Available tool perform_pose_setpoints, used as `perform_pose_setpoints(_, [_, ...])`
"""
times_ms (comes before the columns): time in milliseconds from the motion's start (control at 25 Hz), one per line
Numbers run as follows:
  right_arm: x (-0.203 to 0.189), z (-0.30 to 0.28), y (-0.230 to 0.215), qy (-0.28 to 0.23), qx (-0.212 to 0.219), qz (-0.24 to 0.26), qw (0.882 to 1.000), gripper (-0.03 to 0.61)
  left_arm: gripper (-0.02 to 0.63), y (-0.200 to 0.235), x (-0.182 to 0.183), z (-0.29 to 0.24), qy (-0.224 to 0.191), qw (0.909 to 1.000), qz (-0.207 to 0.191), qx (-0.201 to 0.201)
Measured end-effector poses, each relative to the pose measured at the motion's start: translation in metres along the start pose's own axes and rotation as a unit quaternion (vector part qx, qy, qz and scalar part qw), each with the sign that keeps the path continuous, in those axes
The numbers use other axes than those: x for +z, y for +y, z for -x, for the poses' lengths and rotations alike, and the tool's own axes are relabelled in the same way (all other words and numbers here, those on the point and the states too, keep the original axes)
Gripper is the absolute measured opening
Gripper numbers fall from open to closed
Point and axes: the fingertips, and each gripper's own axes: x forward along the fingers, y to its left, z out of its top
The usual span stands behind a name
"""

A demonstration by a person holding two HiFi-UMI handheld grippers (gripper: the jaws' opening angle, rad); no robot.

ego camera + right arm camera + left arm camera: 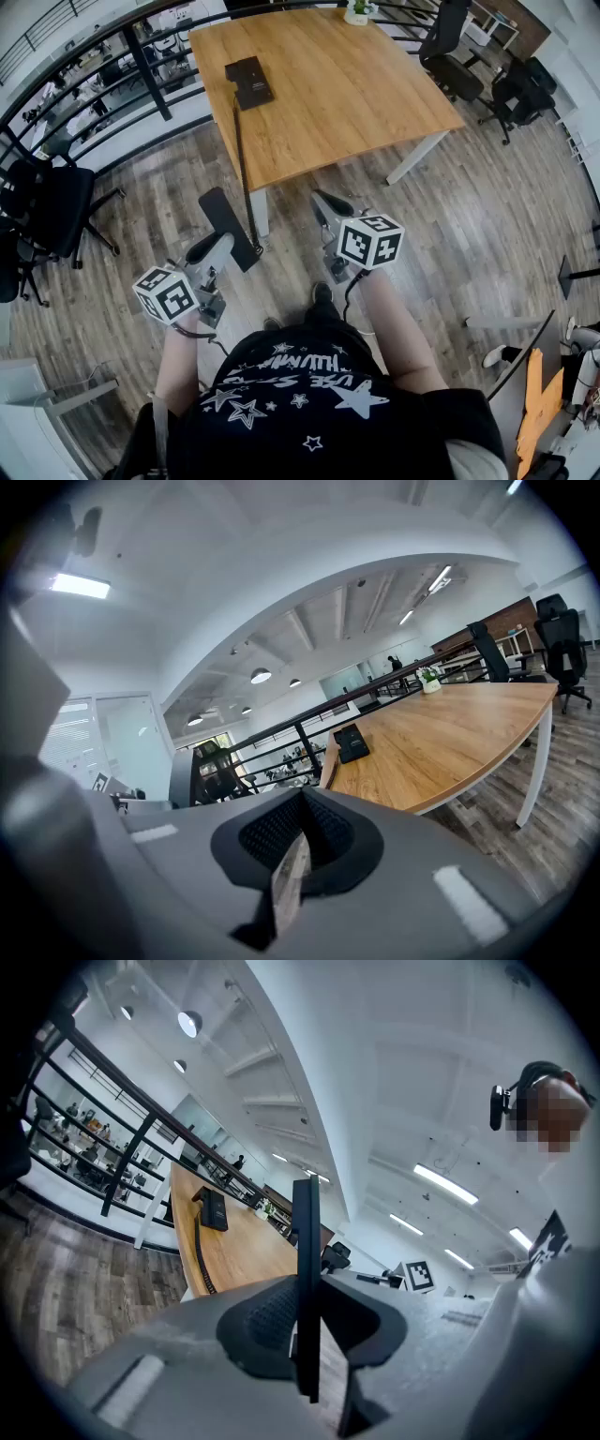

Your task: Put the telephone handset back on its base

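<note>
The black telephone base (248, 82) lies on the far left part of the wooden table (356, 103). Its dark cord (242, 159) runs off the table's near edge down to the flat black handset (222, 214), which is off the table, over the floor. My left gripper (220, 246) is shut on that handset; in the left gripper view the handset (307, 1241) stands edge-on between the pads, with the base (214, 1209) far off on the table (244, 1251). My right gripper (324, 201) is shut and holds nothing. In the right gripper view the right gripper (295, 847) points toward the base (352, 743).
A black railing (141, 56) runs behind and left of the table. Office chairs stand at the left (47, 206) and far right (450, 56). A small plant (359, 11) sits on the table's far edge. White table legs (417, 155) reach the wood floor.
</note>
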Motion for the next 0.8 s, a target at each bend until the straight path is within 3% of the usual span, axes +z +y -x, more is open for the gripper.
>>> perform_pose_setpoints(800, [-0.002,-0.01,0.014,0.01,-0.009,0.014,1.0,-0.002,0.078,0.01,0.002,0.013,-0.002,0.9999,-0.006,-0.012])
